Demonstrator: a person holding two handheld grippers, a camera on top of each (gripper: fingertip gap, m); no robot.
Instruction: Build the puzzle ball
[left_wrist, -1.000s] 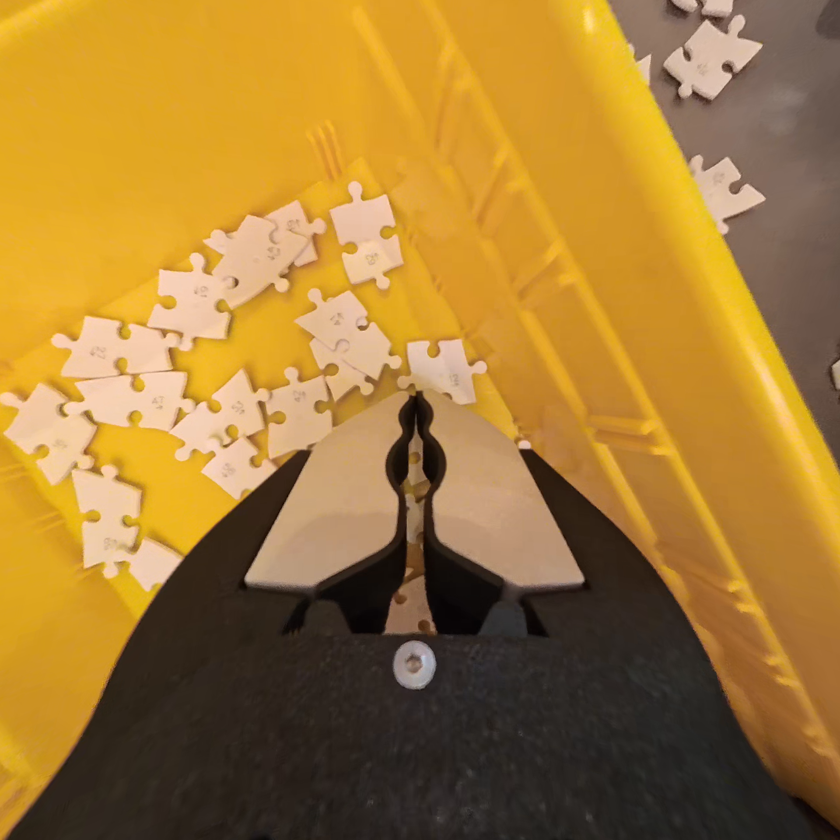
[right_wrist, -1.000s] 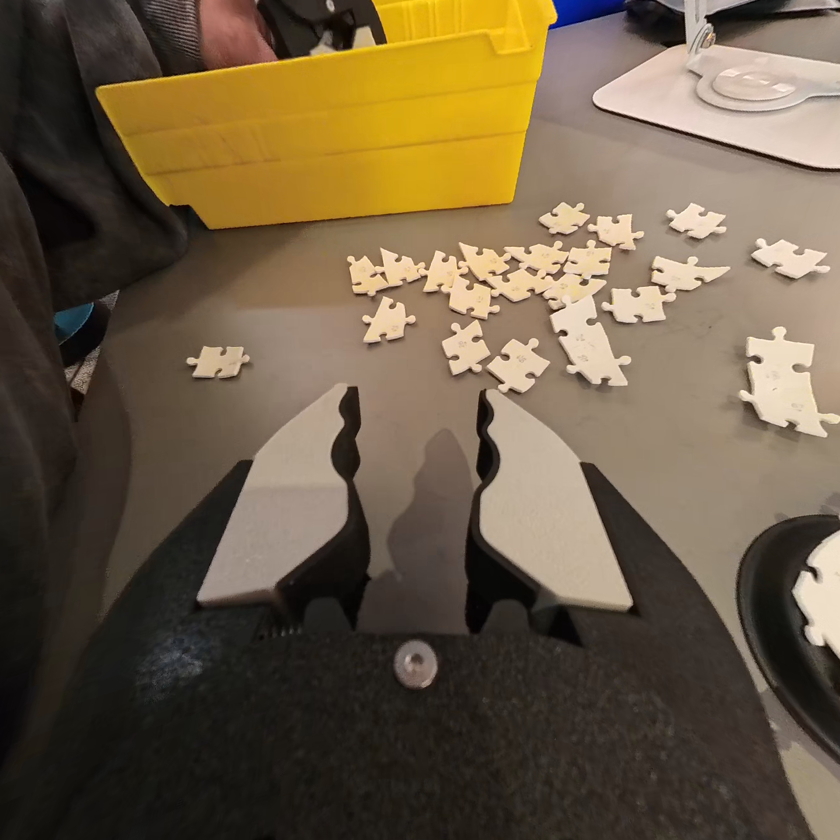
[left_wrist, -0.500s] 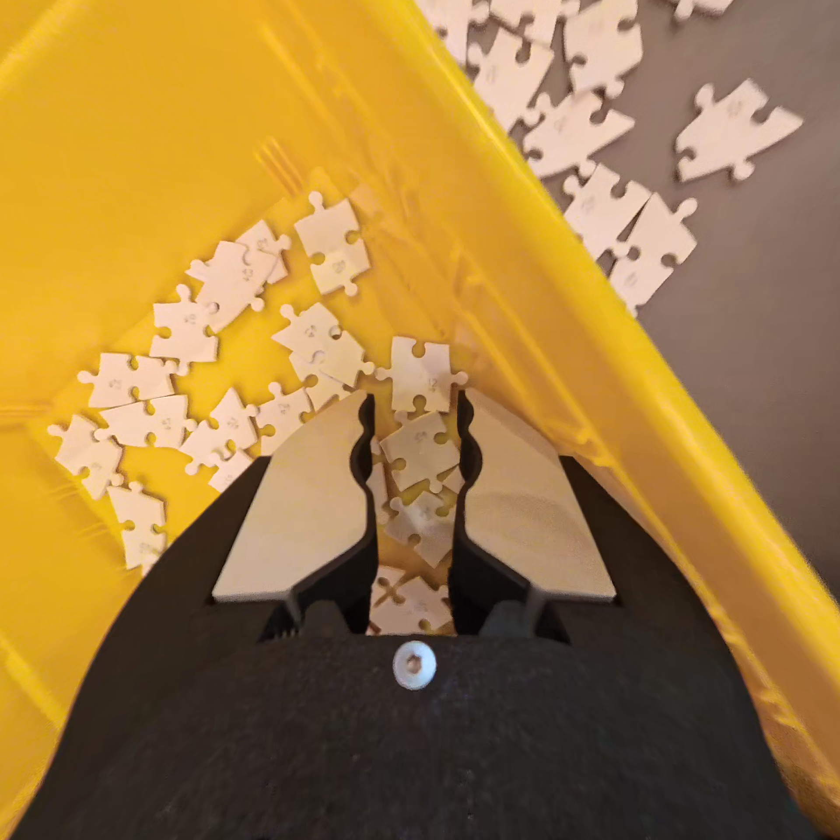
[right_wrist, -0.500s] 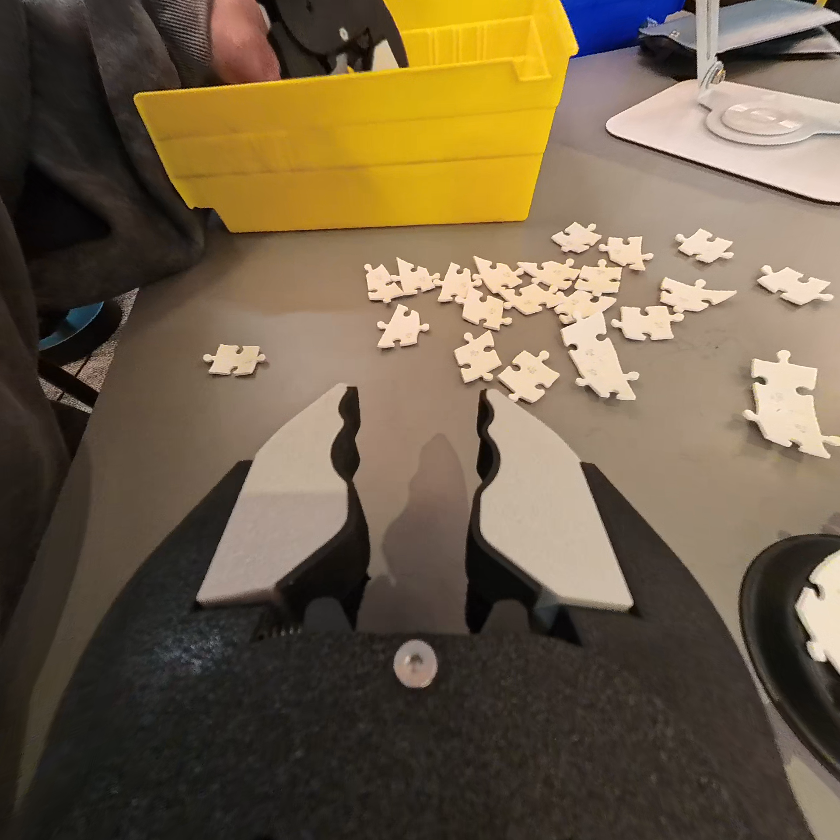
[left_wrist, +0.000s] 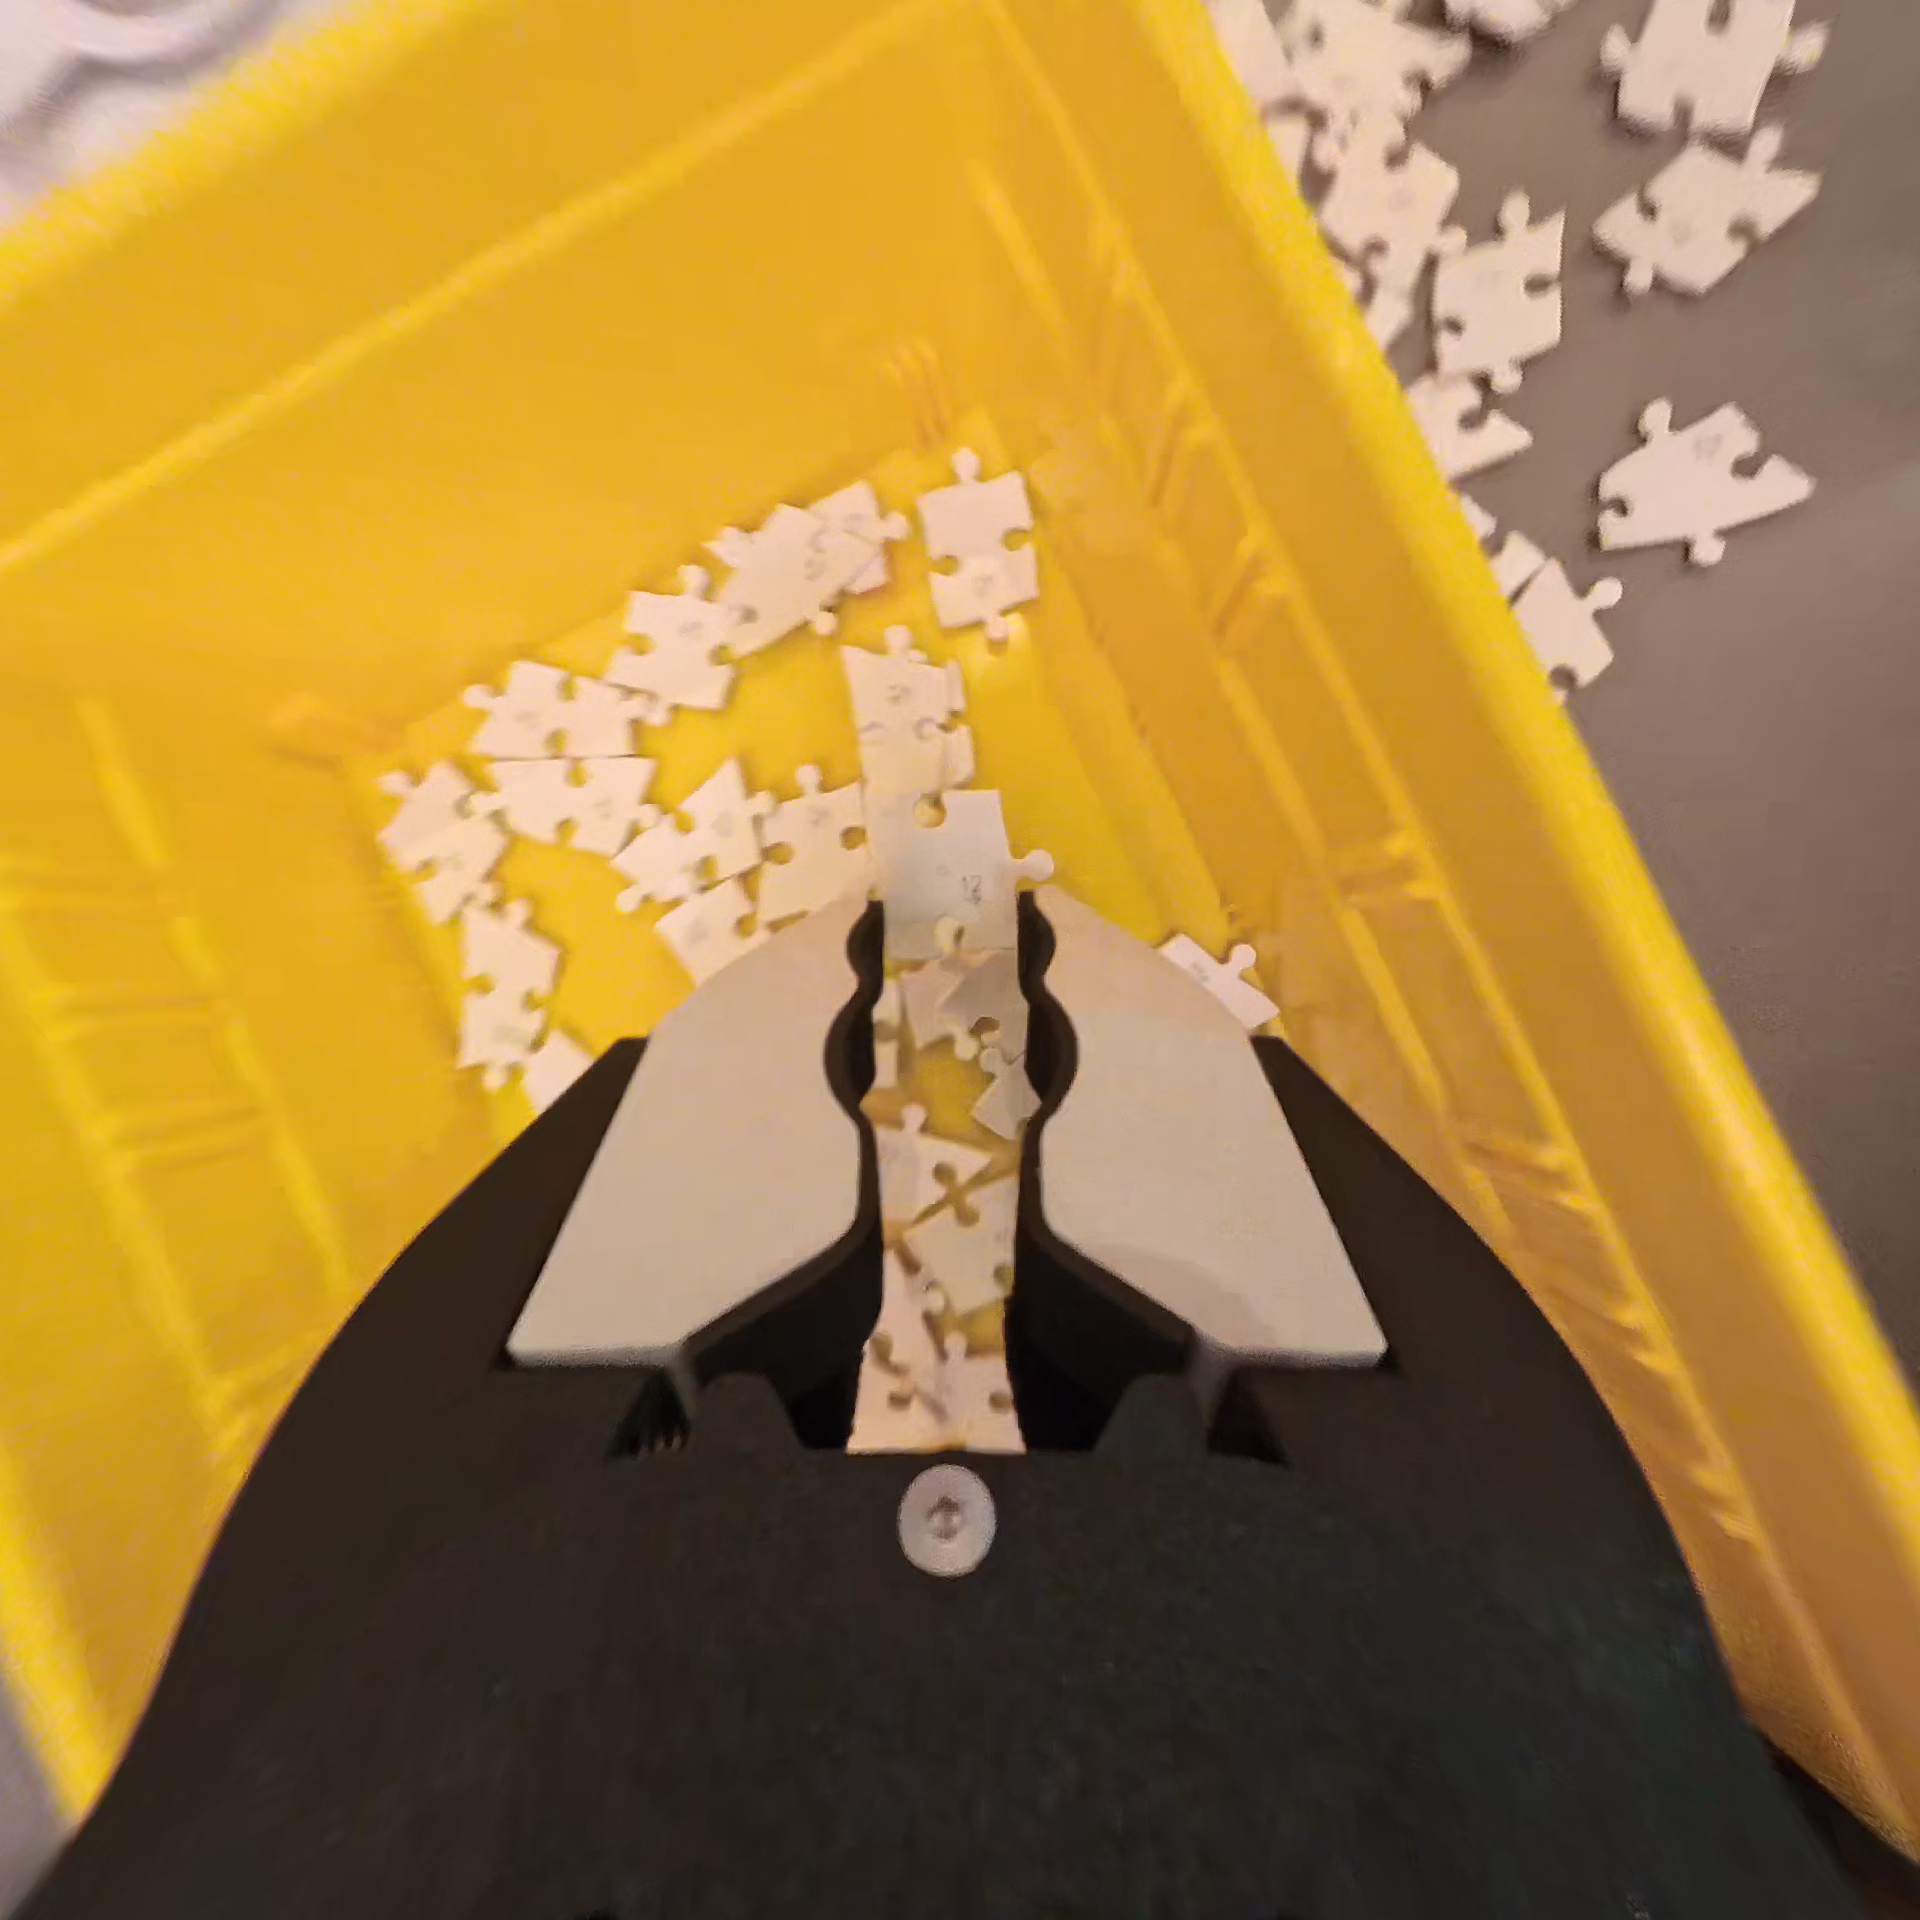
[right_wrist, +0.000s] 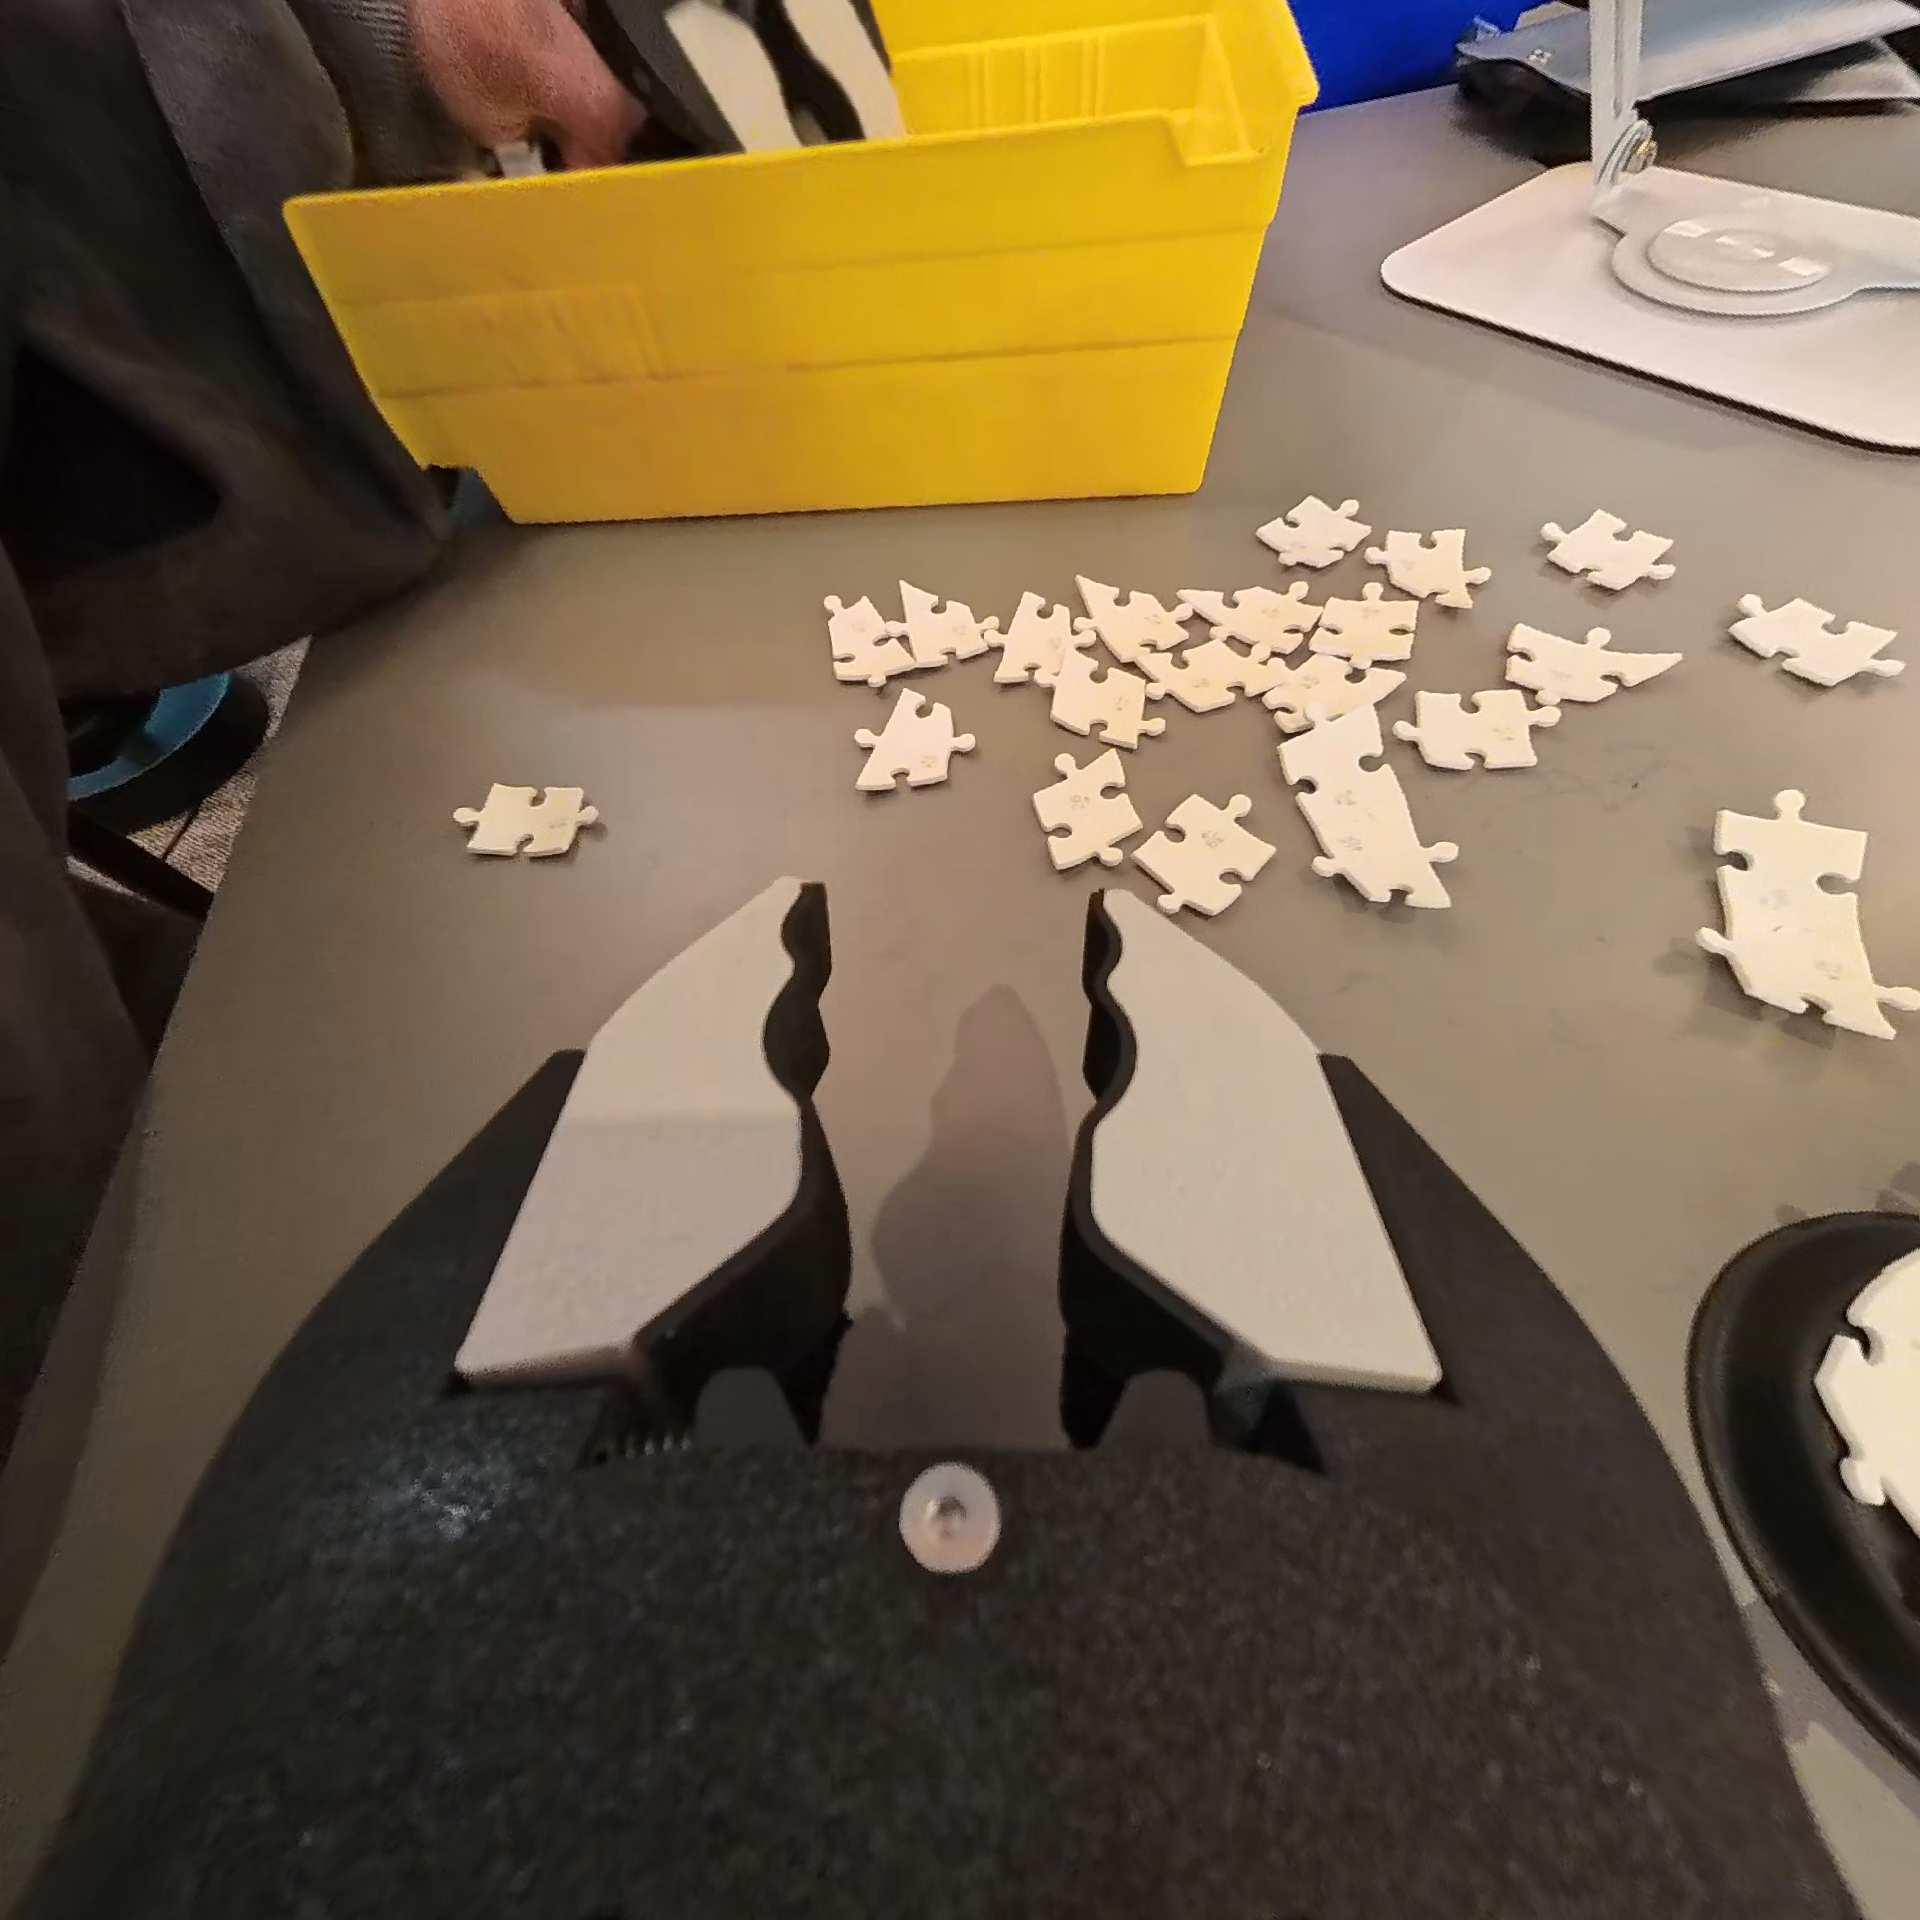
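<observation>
My left gripper (left_wrist: 951, 914) is inside the yellow bin (left_wrist: 520, 364), shut on a white puzzle piece (left_wrist: 951, 857) that sticks out beyond its tips. Several loose white pieces (left_wrist: 675, 644) lie on the bin floor below. My right gripper (right_wrist: 956, 904) is open and empty, hovering over the grey table (right_wrist: 623, 987). Ahead of it lie several scattered pieces (right_wrist: 1195, 665) and two joined strips (right_wrist: 1361, 810) (right_wrist: 1797, 914). The left gripper also shows in the right wrist view (right_wrist: 779, 62), reaching into the bin (right_wrist: 810, 343).
A black dish (right_wrist: 1766, 1455) holding a curved white assembled section (right_wrist: 1881, 1392) sits at the right edge. One piece (right_wrist: 528, 819) lies apart at the left. A white stand base (right_wrist: 1662, 291) is at the back right. A dark sleeve (right_wrist: 156, 416) fills the left side.
My left gripper opened over the bin's pieces half a second ago, then closed on one piece and is lifting it; the view is blurred. My right gripper stayed open and drifted slightly.
</observation>
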